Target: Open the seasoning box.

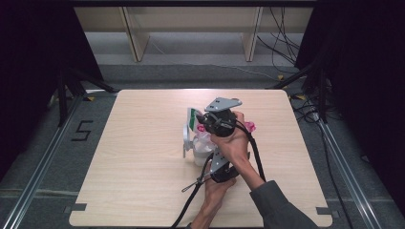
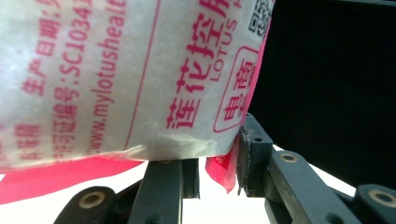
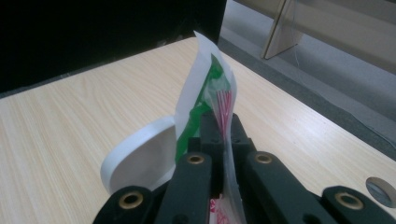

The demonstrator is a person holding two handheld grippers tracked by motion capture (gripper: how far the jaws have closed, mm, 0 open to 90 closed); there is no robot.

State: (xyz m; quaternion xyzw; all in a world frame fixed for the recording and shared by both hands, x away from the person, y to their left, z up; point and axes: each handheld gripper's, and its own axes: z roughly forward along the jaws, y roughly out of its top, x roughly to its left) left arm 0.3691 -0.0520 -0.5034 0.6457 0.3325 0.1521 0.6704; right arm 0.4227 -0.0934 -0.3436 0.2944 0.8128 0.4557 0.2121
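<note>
- The pale wooden counter [image 1: 143, 191] takes up the middle of the room, with grey floor around it and cables trailing off on the far right side.
- A person leans in from the near edge, a grey sleeve [image 1: 277, 210] on the right forearm, the two hands crossed close together just right of the counter's centre.
- The right claw [image 1: 217, 123] is the farther of the two, a grey three-cornered plate on top of it; in the right gripper view [image 3: 223, 135] its black jaws are pressed together on a thin edge of the bag.
- The left claw [image 1: 217, 169] sits nearer the person, under the right hand; in the left gripper view [image 2: 219, 158] its jaws are a little apart, and a red fold of the bag hangs between them against the right-hand jaw. Whether the pads actually press on it I cannot tell.
- The bag [image 1: 203, 138] is a cloudy plastic one with red print and a red border [image 2: 140, 84], held up off the counter between the two claws.
- A white and green flap [image 3: 205, 93] stands upright just beyond the right claw's jaw tips, touching the bag's pinched edge.
- A white rounded piece [image 3: 140, 161] lies beside that flap, low over the counter.
</note>
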